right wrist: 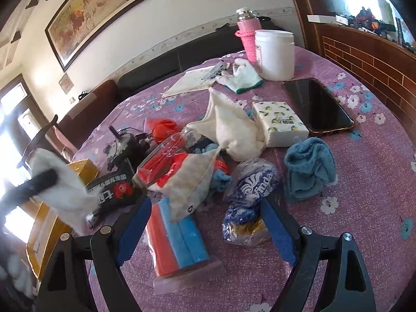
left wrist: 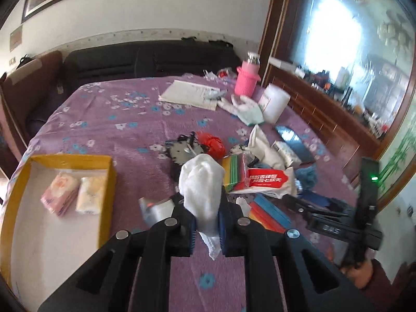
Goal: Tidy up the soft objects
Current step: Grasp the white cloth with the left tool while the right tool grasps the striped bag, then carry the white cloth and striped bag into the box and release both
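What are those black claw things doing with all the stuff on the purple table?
A person is sorting soft things with two hand-held grippers. The left gripper is shut on a fluffy white cloth, lifted near the yellow cardboard tray that holds two tissue packs. The right gripper hangs open over a red and blue sponge pack and a crumpled blue wrapper.

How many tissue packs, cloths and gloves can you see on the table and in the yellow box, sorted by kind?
Tissue packs: 4, two in the yellow box (pink, pale yellow), a lemon-print one, a blue Vinda one
Cloths: 3, white in the left tool as white cloth, white bundle, blue towel
Gloves: 1, white glove
Total: 8
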The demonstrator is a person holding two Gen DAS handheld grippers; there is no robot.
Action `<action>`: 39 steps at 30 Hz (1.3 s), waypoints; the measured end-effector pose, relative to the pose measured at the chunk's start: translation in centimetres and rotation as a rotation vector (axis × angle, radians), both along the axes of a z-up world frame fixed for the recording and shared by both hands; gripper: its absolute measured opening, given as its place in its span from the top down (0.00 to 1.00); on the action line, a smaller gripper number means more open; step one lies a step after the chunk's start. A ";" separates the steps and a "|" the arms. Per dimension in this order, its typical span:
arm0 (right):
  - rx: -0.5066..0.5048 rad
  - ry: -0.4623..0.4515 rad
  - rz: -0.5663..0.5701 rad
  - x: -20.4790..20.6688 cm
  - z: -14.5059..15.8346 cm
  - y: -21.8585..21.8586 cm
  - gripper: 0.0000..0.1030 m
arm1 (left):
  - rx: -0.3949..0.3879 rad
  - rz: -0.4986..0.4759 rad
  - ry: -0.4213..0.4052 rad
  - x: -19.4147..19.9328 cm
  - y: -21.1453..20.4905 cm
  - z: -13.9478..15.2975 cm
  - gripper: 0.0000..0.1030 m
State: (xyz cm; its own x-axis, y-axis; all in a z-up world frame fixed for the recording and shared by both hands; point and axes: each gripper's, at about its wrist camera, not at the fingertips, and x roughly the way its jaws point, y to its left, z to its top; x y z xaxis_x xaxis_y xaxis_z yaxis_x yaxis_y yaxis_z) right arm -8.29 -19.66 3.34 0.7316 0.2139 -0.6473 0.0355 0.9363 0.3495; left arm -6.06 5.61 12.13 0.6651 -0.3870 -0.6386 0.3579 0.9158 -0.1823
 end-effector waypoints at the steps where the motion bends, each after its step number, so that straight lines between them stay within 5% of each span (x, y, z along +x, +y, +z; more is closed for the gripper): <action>1: -0.009 0.022 0.027 0.1 0.0 0.6 0.14 | -0.026 0.012 -0.009 -1.0 1.5 0.5 0.87; 10: -0.335 0.179 0.151 2.7 -0.7 7.3 0.15 | -0.109 0.166 0.003 -3.9 11.1 0.2 0.87; 13: -0.401 0.192 0.140 2.4 -1.1 8.2 0.32 | -0.126 0.218 0.019 -4.4 14.2 -0.6 0.87; 14: -0.420 0.194 0.136 2.2 -1.1 8.4 0.45 | -0.130 0.232 0.023 -4.5 15.1 -0.8 0.87; 18: -0.411 0.205 0.179 1.1 -0.6 8.6 0.59 | -0.157 0.286 0.039 -4.5 18.7 -1.3 0.87; 27: -0.244 0.130 0.268 -1.0 3.7 10.5 0.60 | -0.184 0.398 0.035 -4.2 25.6 -1.0 0.87; 33: -0.113 0.082 0.415 0.5 7.0 16.8 0.60 | -0.175 0.400 0.105 1.2 27.3 -1.7 0.87; 39: -0.087 0.105 0.535 3.8 6.9 25.6 0.60 | -0.096 0.416 0.162 8.5 27.1 -3.3 0.85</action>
